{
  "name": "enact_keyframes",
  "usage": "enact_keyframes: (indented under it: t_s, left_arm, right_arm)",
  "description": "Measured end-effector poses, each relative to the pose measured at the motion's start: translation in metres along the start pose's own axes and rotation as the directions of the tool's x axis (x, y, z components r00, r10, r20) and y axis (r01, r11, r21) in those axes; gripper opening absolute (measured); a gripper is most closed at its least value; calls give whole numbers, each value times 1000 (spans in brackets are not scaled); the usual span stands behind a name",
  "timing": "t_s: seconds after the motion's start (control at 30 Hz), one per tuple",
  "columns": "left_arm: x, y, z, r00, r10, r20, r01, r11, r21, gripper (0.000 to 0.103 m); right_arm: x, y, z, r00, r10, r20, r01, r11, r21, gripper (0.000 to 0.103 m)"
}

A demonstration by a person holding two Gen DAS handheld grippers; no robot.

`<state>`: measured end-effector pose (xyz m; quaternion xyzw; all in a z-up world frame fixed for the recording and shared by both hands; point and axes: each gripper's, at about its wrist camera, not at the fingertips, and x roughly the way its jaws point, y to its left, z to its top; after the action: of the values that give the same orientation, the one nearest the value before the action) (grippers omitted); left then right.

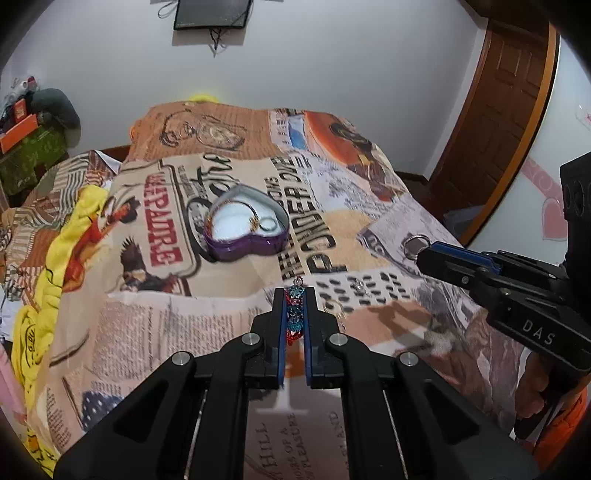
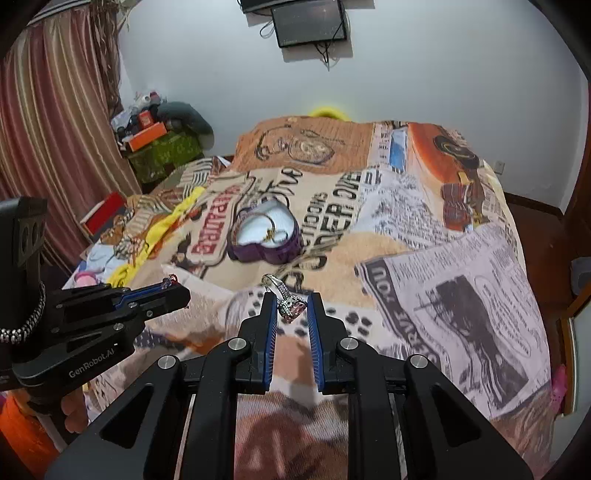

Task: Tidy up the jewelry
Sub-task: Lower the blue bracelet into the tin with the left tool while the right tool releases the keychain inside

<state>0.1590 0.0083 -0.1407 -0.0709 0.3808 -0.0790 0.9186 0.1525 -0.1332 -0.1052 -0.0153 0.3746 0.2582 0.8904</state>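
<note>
a bed under a newsprint-patterned blanket fills both views, with a white wall behind, a dark screen high on it, striped curtains at the far left of the right view and a wooden door at the right of the left view. one purple heart-shaped tin sits open mid-bed, white lining up, its point toward the wall; a chain and a ring lie inside. the left gripper is clamped on one beaded bracelet, long axis running along the fingers, one end poking past the tips. the right gripper pinches one silver ring with a pink stone, band toward the tin. both are held above the blanket, near the tin.
</note>
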Motion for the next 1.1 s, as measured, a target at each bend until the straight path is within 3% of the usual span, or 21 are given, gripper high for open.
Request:
enact_keyframes:
  t_s: [0.57, 0.9, 1.1]
  left_arm:
    - [8, 30, 42, 995, 51, 82, -50, 999, -14, 6]
    - [43, 53, 62, 992, 103, 71, -101, 994, -31, 6]
    - [67, 61, 68, 994, 98, 42, -97, 995, -24, 6]
  right_arm:
    - [21, 12, 51, 997, 23, 75, -22, 1000, -15, 15]
    - [63, 12, 72, 999, 42, 32, -42, 999, -26, 15]
    - [94, 8, 80, 998, 55, -26, -55, 998, -34, 15]
